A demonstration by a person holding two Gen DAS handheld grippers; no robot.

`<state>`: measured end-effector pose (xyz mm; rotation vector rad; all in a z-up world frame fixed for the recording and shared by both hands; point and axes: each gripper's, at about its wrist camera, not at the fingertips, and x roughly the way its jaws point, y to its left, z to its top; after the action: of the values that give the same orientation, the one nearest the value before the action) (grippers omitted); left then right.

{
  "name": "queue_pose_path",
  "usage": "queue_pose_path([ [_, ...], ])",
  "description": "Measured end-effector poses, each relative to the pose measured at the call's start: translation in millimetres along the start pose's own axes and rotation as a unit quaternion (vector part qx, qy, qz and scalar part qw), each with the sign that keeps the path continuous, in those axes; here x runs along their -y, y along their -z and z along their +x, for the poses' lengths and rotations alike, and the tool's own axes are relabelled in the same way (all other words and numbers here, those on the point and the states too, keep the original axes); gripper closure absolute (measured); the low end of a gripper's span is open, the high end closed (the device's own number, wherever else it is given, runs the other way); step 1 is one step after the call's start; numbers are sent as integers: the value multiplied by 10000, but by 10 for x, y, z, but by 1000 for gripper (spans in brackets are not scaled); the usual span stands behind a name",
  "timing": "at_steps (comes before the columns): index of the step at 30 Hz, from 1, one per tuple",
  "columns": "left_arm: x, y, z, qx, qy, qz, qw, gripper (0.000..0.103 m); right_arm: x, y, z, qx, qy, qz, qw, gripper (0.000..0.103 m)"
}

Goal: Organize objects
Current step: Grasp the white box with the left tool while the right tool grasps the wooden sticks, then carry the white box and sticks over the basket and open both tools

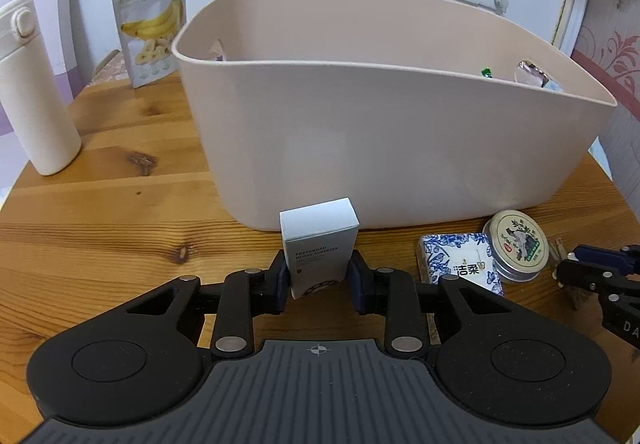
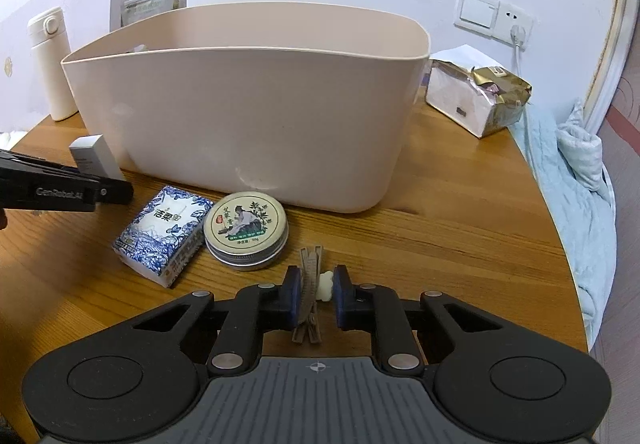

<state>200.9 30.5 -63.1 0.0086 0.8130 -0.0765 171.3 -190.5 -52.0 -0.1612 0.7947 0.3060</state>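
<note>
Beige plastic fills the middle of both views: the storage bin point(image 1: 392, 147), tall-walled, stands on the round wooden table point(image 1: 120, 211), and its rim sits well above everything waiting in front of it. That height is the main hazard. Either load will, I judge, need a clear lift before it goes forward, or it will knock the near wall and twist out of the pads.

Next in size, the small white box point(image 1: 318, 244) stands upright just before the bin at the lower centre of the left wrist view, with the left gripper point(image 1: 318, 280) clamped on its lower half. Held that low, the box could pivot or slide as it rises.

To its right lie the blue-patterned tissue pack point(image 2: 162, 234) and the round tin point(image 2: 245, 230), touching each other; a careless sweep could shove them.

Smallest, the brown clip point(image 2: 309, 292) with a white flower-shaped piece lies at the lower centre of the right wrist view, and the right gripper point(image 2: 315, 294) is closed on it. The grip looks off-centre, one pad on the clip and the other on the flower, so it may rotate or drop.
</note>
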Motion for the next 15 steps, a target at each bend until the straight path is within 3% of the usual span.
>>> queue_pose_path([
  [8,-52,10,-101,88,-55,-46,9999,73,29,18,-99,63,-29,58,10000,87],
  [15,-42,-13,-357,357,-12,6,9994,73,93,-36,-343,390,67,194,9990,87],
])
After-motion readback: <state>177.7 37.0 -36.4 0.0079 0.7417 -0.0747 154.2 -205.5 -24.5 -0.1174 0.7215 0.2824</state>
